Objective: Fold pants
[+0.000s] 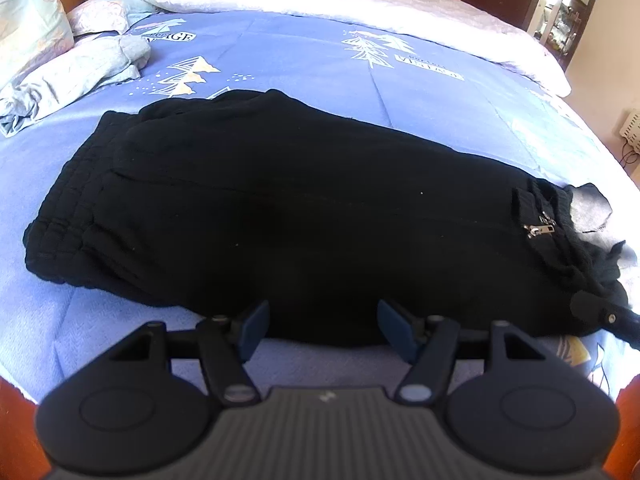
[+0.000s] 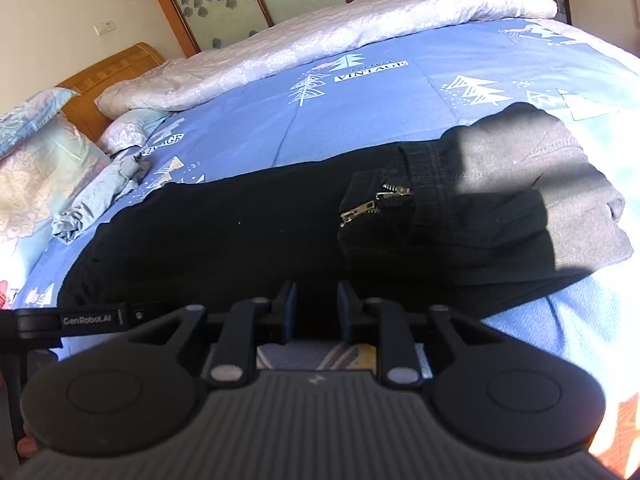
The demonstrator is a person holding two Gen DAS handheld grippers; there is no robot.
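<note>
blue bedspread (image 1: 304,56) under black pants (image 1: 280,208); only right wrist shows headboard (image 2: 116,68).

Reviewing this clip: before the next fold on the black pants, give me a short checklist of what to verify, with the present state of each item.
1. Left gripper empty, jaws apart: ok; no cloth between its fingers.
2. Right gripper empty: ok; narrow gap, nothing pinched.
3. Black pants lying in one long strip on the blue bedspread: ok.
4. Waistband flat and aligned: ok in the left wrist view.
5. Cuff end with the zippers tidy: not ok; the cloth past the zippers is bunched.
6. Grey crumpled cloth clear of the pants: ok, they lie apart.
</note>
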